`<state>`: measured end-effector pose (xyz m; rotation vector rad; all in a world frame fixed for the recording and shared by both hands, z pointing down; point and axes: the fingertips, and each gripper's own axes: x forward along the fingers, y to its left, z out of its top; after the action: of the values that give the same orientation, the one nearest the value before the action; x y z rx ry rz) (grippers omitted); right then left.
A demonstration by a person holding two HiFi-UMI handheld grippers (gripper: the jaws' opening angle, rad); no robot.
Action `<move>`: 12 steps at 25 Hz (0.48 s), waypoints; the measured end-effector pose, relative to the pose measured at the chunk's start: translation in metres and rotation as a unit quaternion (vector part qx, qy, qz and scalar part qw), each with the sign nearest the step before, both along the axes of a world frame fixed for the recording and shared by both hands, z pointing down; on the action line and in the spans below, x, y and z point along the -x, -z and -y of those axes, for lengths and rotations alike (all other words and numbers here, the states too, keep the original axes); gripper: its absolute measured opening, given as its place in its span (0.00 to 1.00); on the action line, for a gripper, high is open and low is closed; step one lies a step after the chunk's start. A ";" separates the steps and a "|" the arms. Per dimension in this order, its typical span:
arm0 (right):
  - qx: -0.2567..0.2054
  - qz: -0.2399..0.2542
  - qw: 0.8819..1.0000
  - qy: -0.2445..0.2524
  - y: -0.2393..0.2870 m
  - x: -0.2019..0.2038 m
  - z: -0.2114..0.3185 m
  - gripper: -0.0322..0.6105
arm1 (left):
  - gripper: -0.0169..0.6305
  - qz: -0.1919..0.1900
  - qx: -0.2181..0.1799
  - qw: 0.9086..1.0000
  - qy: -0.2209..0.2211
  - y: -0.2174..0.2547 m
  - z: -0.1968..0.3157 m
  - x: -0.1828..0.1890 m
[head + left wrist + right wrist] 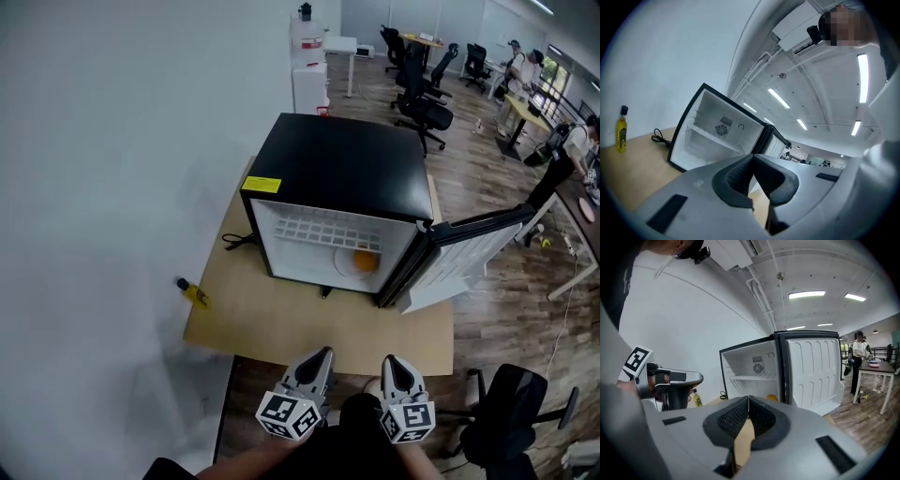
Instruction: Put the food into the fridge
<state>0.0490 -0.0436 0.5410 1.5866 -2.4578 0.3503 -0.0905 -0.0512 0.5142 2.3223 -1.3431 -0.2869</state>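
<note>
A small black fridge (342, 178) stands on the wooden table (281, 319) with its door (473, 246) swung wide to the right. An orange food item (365, 262) lies on the fridge floor, near the right wall. It also peeks out in the right gripper view as the orange item (772, 398). My left gripper (323, 352) and right gripper (390, 360) hover side by side near the table's front edge, well short of the fridge. Both are shut and empty: the left gripper (753, 156) and the right gripper (748, 399) show their pads meeting with nothing between.
A yellow bottle (194, 293) with a black cap stands at the table's left edge. A black power cord (238, 240) trails left of the fridge. A black office chair (511, 417) sits at the lower right; desks, chairs and people fill the room behind.
</note>
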 end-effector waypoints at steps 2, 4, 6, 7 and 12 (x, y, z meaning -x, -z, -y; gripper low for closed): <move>-0.009 -0.006 1.000 0.015 0.009 0.004 -0.006 0.14 | 0.05 0.022 0.002 1.000 0.006 0.002 -0.008 0.001; -0.016 -0.011 0.999 0.025 0.018 0.003 -0.011 0.14 | 0.05 0.044 0.008 0.999 0.008 0.003 -0.013 -0.002; -0.024 -0.012 0.999 0.032 0.028 0.001 -0.013 0.14 | 0.05 0.062 0.011 0.998 0.009 0.006 -0.018 -0.006; -0.029 -0.012 0.999 0.035 0.033 -0.001 -0.014 0.14 | 0.05 0.071 0.009 0.997 0.010 0.008 -0.020 -0.008; -0.047 -0.004 0.998 0.049 0.055 -0.017 -0.021 0.14 | 0.05 0.120 -0.012 0.992 0.026 0.023 -0.032 -0.029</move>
<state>0.0665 -0.0231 0.4859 1.4933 -2.5697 0.2149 -0.0618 -0.0191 0.4908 2.4044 -1.5226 -0.0398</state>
